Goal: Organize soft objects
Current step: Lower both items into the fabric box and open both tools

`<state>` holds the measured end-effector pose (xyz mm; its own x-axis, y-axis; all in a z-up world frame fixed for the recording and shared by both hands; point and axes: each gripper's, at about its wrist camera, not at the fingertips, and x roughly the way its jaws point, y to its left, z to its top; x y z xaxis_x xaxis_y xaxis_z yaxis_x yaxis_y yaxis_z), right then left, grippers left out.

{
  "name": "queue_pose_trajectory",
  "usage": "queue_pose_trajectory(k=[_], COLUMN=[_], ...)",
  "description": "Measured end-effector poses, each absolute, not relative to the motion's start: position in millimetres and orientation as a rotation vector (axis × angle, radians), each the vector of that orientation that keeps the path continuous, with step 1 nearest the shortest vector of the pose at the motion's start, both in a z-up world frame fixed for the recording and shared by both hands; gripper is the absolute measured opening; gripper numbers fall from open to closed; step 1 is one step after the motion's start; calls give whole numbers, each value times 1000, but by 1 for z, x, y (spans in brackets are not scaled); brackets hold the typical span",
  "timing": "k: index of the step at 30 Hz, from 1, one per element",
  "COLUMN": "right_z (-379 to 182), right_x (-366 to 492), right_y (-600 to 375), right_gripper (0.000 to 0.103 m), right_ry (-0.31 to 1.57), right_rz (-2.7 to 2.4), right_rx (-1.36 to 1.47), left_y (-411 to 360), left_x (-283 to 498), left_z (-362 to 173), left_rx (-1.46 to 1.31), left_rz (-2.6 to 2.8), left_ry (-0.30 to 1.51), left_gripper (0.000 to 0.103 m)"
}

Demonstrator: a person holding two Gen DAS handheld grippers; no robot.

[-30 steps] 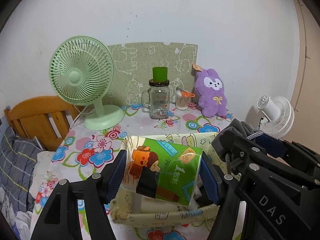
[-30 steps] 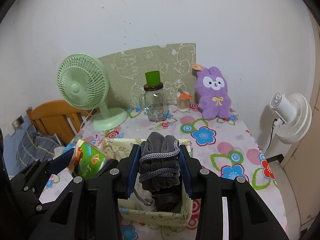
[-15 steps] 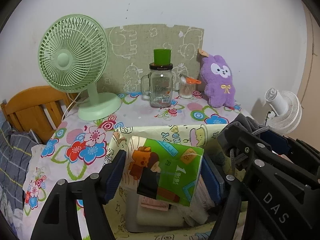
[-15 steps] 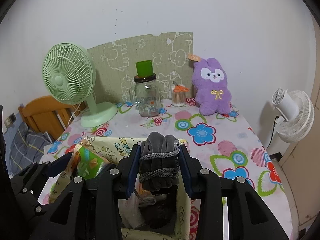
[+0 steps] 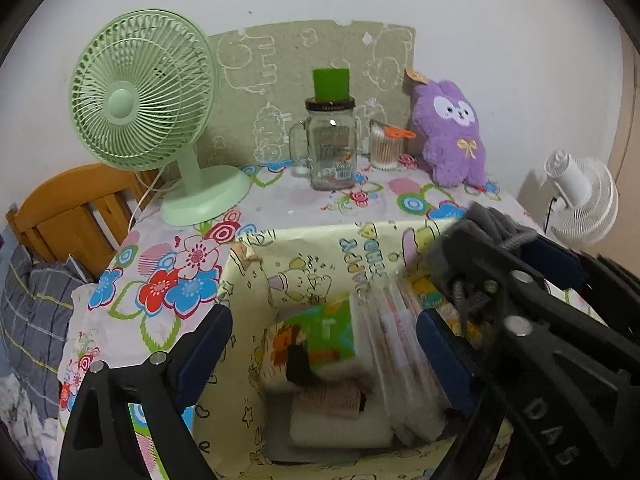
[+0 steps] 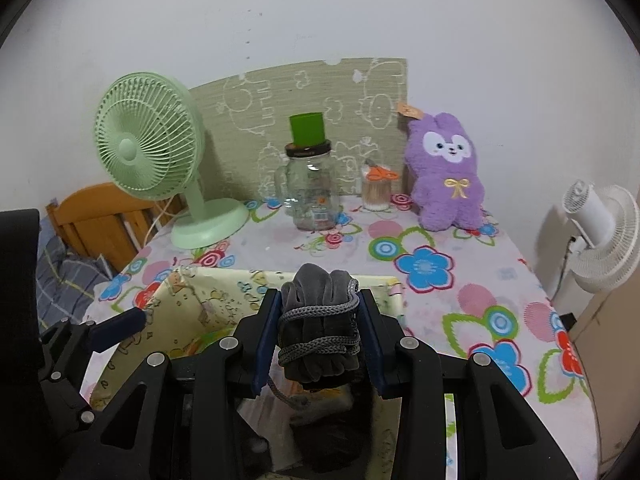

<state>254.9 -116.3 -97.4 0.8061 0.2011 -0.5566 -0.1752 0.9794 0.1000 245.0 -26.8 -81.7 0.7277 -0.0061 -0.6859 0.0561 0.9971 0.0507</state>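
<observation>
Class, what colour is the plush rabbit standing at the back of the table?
Purple, with a white face; the plush rabbit shows best in the right wrist view.

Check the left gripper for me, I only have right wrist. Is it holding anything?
Observer: No. The left gripper is open, with nothing between its fingers.
Operator: Where's the green tissue pack?
Observer: The green tissue pack lies inside the yellow fabric bin, below the open fingers.
Operator: My right gripper has the grey bundle over that bin. What else is in there?
Observer: A clear-wrapped pack stands on edge just right of the tissue pack.
</observation>
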Motion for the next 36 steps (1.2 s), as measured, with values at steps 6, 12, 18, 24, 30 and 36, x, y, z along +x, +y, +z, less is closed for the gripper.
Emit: queue_pose_trajectory(k=[6, 12, 18, 24, 30, 36], right_z=[-109, -117, -118, -116, -111, -103], right_x=[262, 266, 265, 263, 255, 242], right_y=[-110, -108, -110, -111, -115, -118], right_gripper=[42, 49, 70, 84, 92, 99], right_ry=[645, 678, 685, 705, 700, 683], right_rz=[263, 288, 287, 281, 254, 213], right_rx=[59, 66, 78, 76, 78, 64], left_y=[-29, -29, -29, -29, -32, -33], left_x=[242, 240, 240, 237, 230, 219], left_z=[-86, -89, -89, -87, -80, -74], left_rx=[88, 96, 85, 74, 74, 68], left_rz=[-41, -43, -47, -65, -80, -88], left_ry=[763, 757, 745, 745, 726, 711], left_gripper=[96, 97, 98, 98, 99, 100])
